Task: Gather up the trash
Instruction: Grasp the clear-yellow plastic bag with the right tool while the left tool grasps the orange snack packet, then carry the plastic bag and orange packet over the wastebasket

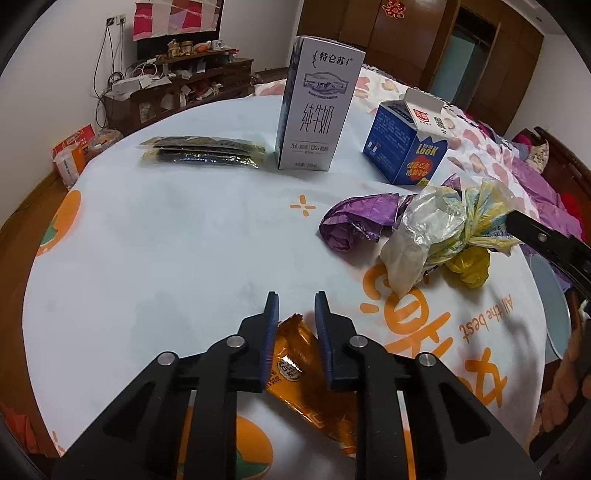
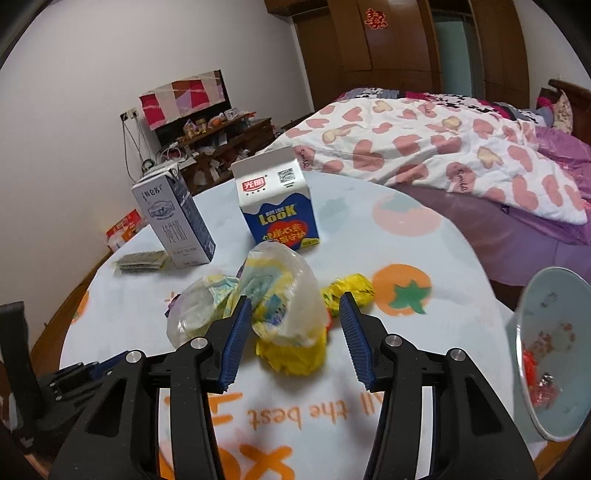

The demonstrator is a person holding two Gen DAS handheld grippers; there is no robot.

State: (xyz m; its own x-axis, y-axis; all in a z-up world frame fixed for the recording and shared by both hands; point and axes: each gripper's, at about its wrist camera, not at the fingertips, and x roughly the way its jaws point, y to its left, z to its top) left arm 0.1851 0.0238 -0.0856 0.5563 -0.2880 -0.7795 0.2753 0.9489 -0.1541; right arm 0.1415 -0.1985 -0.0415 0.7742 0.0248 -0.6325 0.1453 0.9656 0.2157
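Partly hidden, the orange wrapper (image 1: 295, 362) sits clamped in the left tool (image 1: 297, 306); right tool (image 2: 291, 314) apart.

I read "LOOK" and "光明" on the blue carton (image 2: 277, 206), "纯牛奶" on the tall carton (image 1: 316, 107), and "All the best" on my tablecloth (image 1: 491, 314); the wardrobe's red sign (image 2: 376, 18) is probably 囍.

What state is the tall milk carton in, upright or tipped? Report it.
Upright. The tall milk carton stands on its base on the table, printed front vertical, beside the blue carton.
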